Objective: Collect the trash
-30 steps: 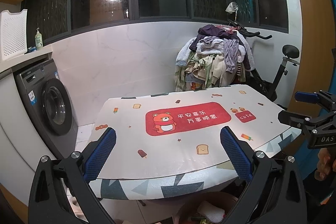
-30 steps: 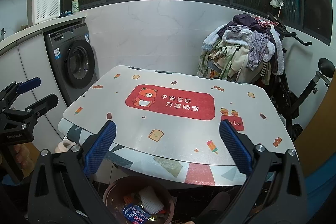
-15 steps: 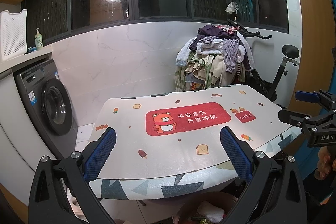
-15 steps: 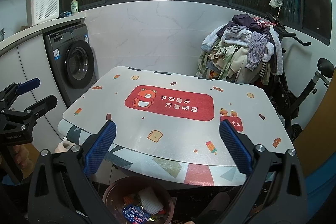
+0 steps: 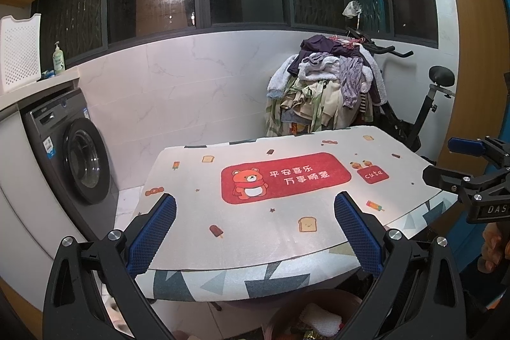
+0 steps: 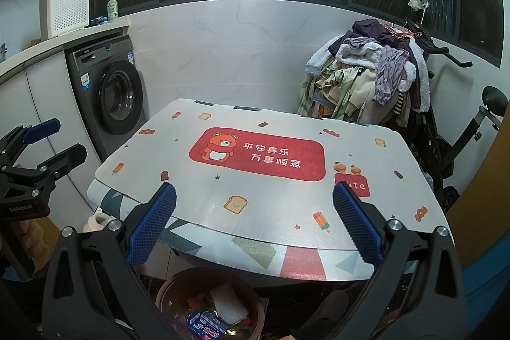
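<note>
- Left gripper (image 5: 255, 231): jaws wide apart, holding nothing.
- Right gripper (image 6: 254, 223): jaws wide apart, holding nothing.
- Trash (image 6: 220, 313): white foam net and blue wrapper, inside brown bin (image 6: 169, 287) under table (image 6: 271, 206) edge.

bin (image 6: 165, 289): rim cut by frame edge, partly behind fingers (image 6: 151, 223) | trash (image 6: 229, 303): labels unreadable

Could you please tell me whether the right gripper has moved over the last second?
No. The right gripper sits in the same place against the table and bin; its fingers are open and empty.
</note>
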The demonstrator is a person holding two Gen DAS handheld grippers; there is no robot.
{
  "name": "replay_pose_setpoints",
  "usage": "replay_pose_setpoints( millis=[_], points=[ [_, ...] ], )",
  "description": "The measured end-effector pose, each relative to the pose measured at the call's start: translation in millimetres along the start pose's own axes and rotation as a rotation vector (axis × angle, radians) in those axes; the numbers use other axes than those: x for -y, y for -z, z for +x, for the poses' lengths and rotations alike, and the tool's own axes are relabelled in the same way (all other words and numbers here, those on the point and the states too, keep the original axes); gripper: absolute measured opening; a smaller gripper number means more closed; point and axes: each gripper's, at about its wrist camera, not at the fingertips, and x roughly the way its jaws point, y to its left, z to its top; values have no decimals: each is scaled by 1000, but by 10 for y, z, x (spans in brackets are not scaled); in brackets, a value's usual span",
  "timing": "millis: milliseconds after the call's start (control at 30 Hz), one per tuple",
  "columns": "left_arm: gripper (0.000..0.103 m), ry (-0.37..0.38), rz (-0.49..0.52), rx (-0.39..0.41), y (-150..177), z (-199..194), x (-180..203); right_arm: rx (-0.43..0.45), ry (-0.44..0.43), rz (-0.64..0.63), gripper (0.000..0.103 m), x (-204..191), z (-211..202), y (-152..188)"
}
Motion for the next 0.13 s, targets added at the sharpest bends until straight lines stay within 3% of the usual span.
replay_pose_setpoints(
  millis=[133],
  points=[
    [97, -9, -11, -12, 35, 39, -35, -21, 1, 11, 97, -4, 59, 44]
  ],
)
